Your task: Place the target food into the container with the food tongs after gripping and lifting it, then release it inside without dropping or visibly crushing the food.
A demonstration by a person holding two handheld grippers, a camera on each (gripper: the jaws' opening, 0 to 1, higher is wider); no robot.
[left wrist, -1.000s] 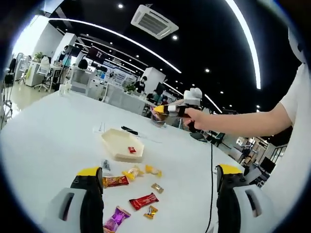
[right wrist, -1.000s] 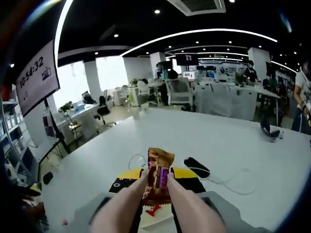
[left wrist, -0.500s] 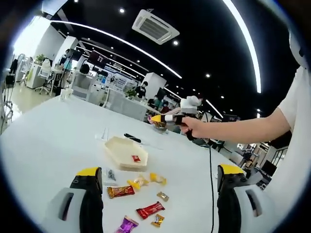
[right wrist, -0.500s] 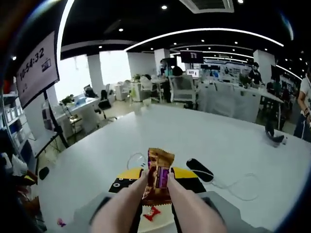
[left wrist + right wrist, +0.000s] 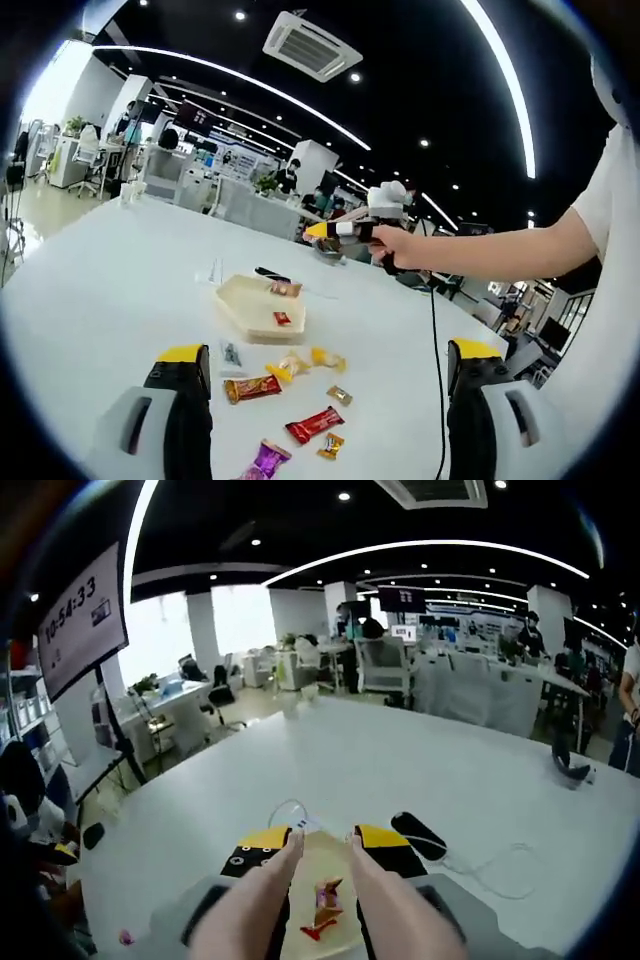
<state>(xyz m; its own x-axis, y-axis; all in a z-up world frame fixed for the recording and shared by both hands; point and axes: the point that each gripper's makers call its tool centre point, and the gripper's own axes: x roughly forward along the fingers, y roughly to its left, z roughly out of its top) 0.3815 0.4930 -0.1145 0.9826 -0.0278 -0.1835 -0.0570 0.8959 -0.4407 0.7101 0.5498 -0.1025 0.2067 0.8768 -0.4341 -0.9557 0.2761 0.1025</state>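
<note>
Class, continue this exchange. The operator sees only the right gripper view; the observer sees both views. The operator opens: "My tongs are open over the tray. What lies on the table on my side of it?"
Observer: Loose wrapped sweets, among them a red sweet and a purple sweet, on the table short of the tray.
Operator: How high is my gripper?
Observer: The right gripper hangs well clear above the tray's far side.
Operator: And the left gripper?
Observer: The left gripper is open and holds nothing, above the loose sweets.
</note>
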